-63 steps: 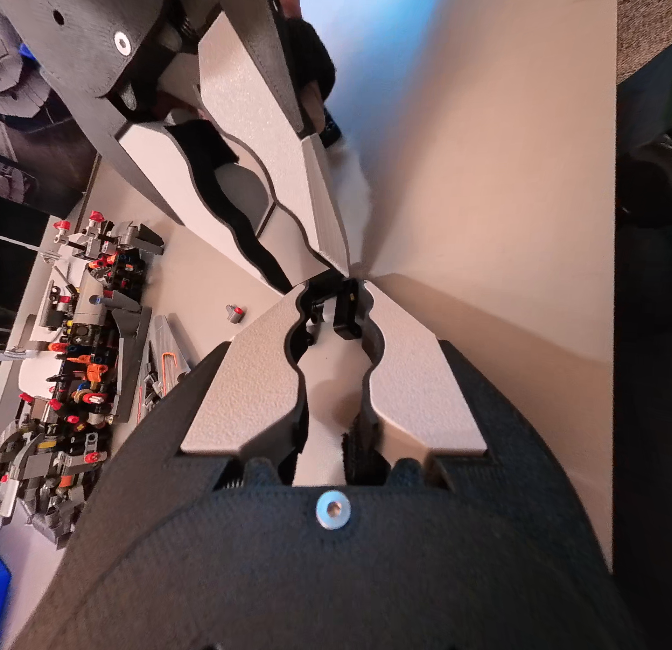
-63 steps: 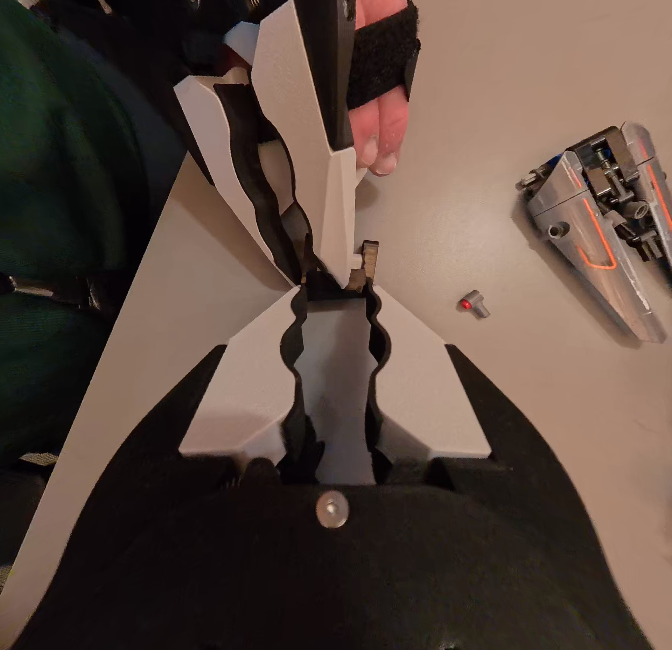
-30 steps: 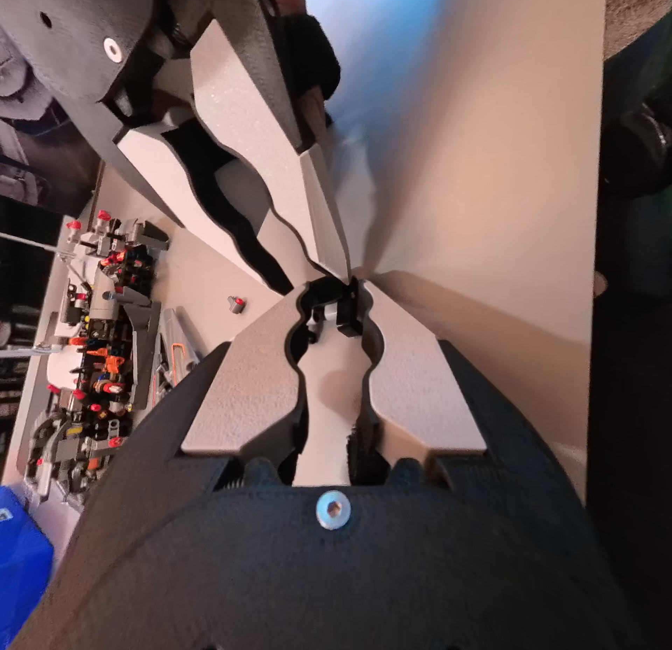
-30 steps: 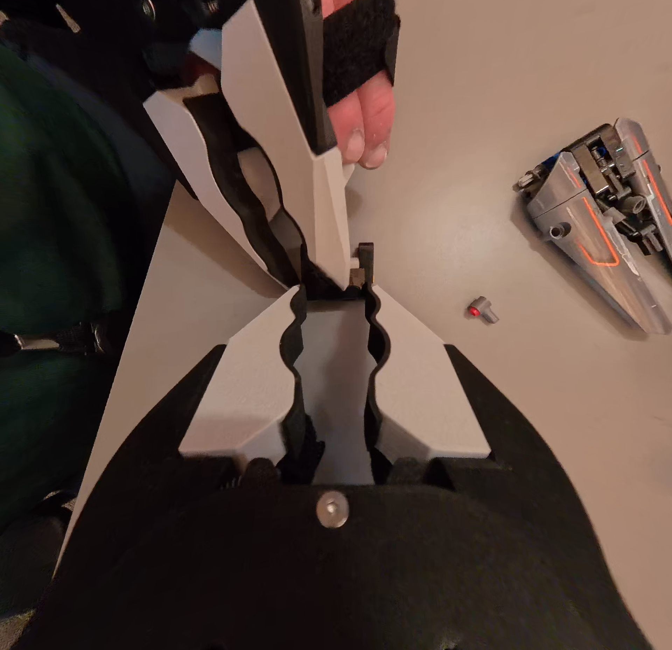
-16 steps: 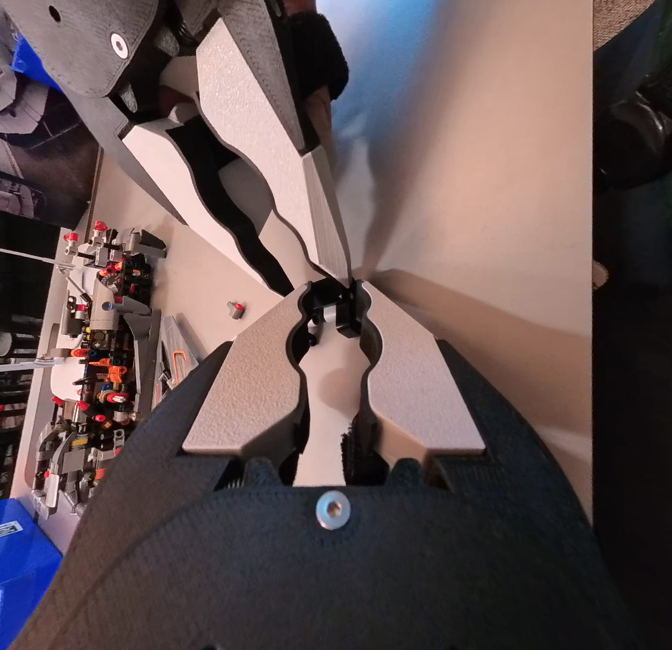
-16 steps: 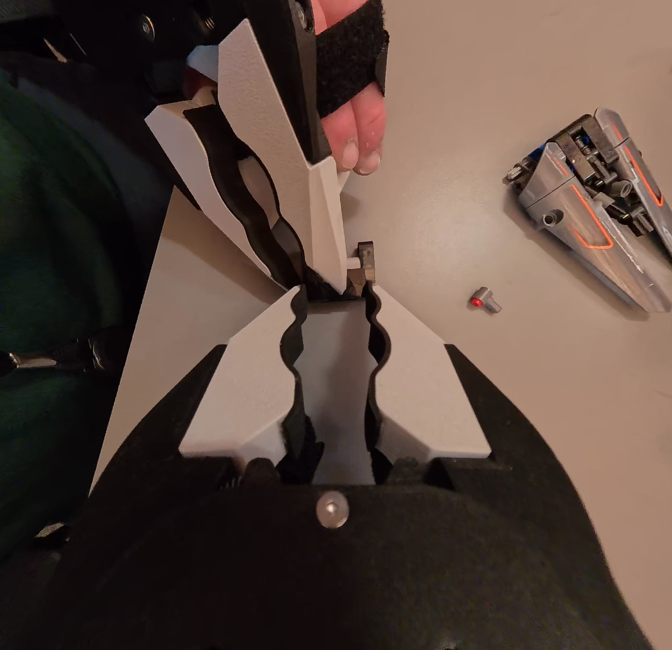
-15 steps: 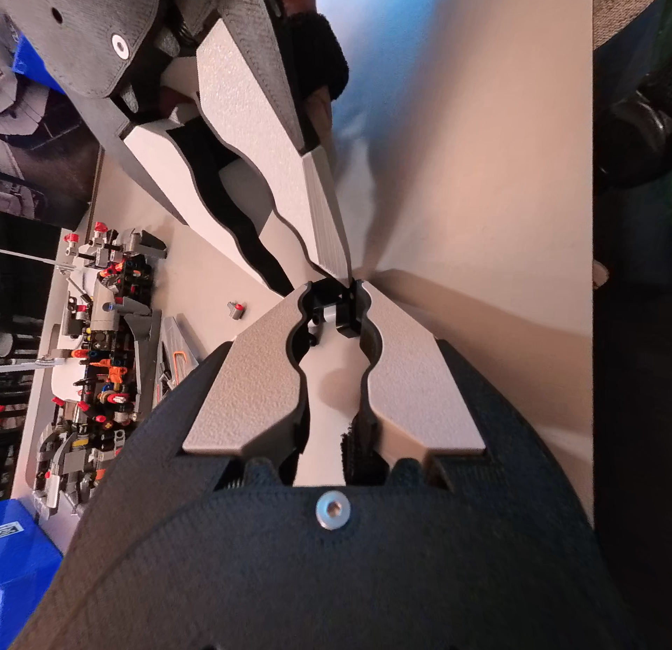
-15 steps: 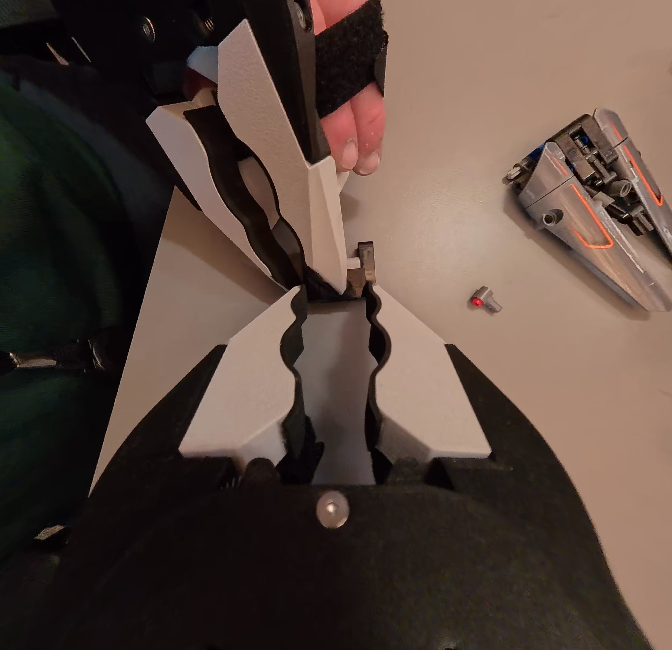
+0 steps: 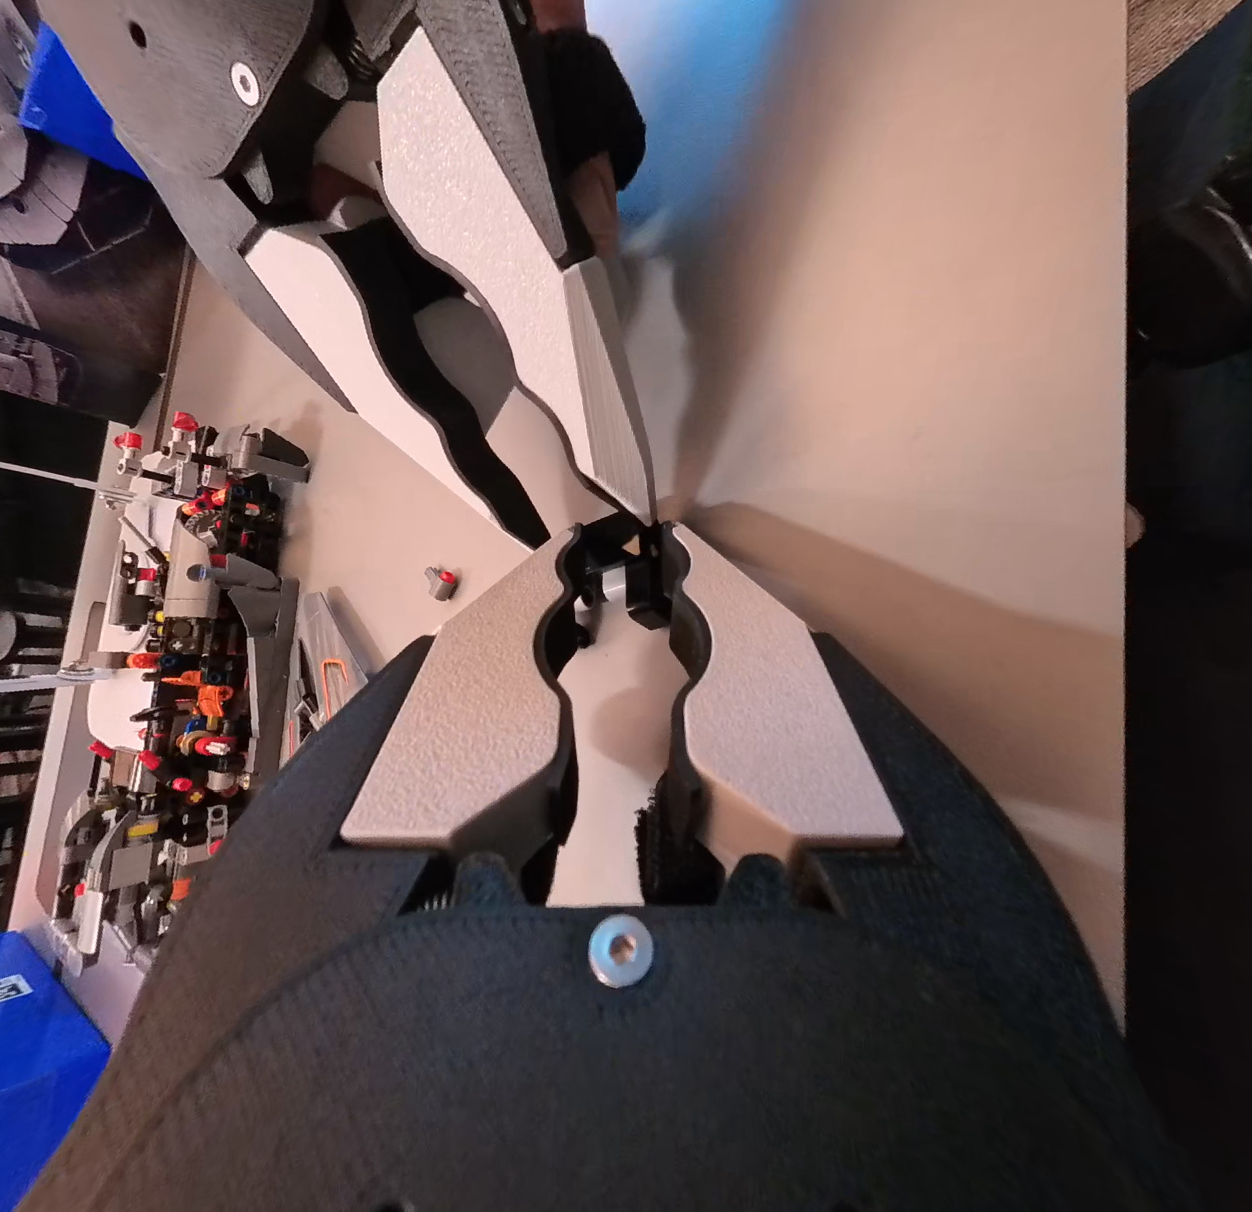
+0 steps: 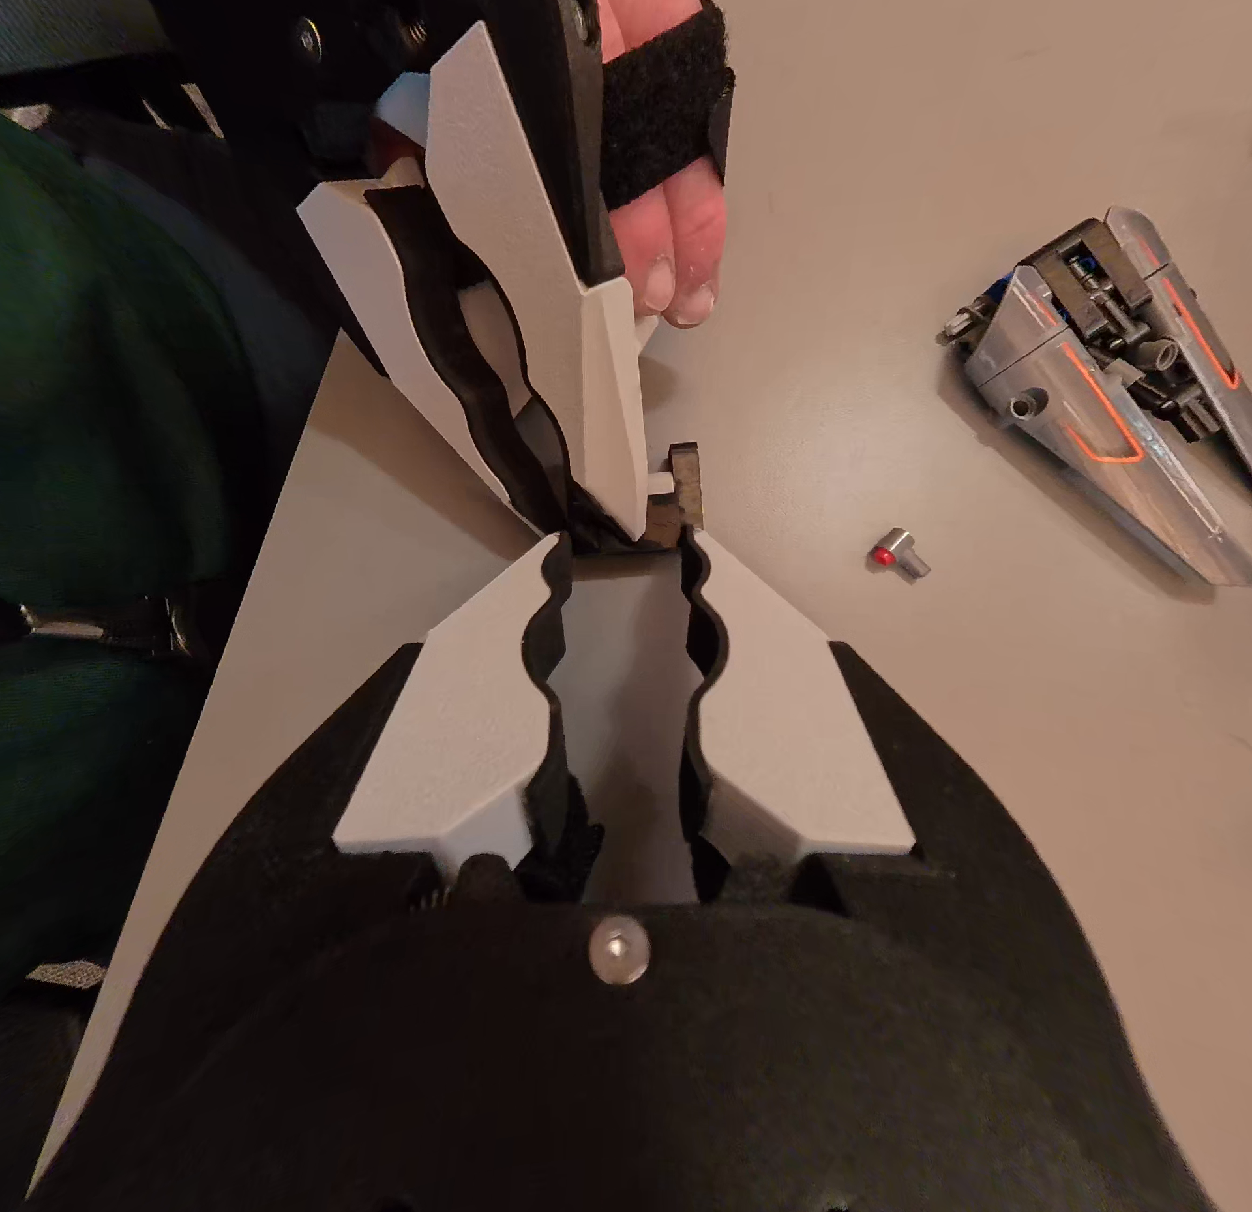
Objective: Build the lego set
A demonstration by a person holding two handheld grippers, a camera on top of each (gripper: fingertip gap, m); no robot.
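Beige bench (image 10: 948, 163) carries your work: left gripper (image 9: 620, 556) and right gripper (image 10: 620, 542) both clamp one small black piece (image 9: 643, 586); blue bin (image 9: 40, 1071) contents hidden.

The left tool (image 9: 620, 542) fills the lower frame of its own view, its two pale fingers (image 9: 474, 691) drawn close at the tips. The right tool (image 10: 620, 542) sits likewise in its view, tips narrowed. The two meet tip to tip at mid frame. A strapped hand (image 10: 667, 230) grips the left tool at upper centre.
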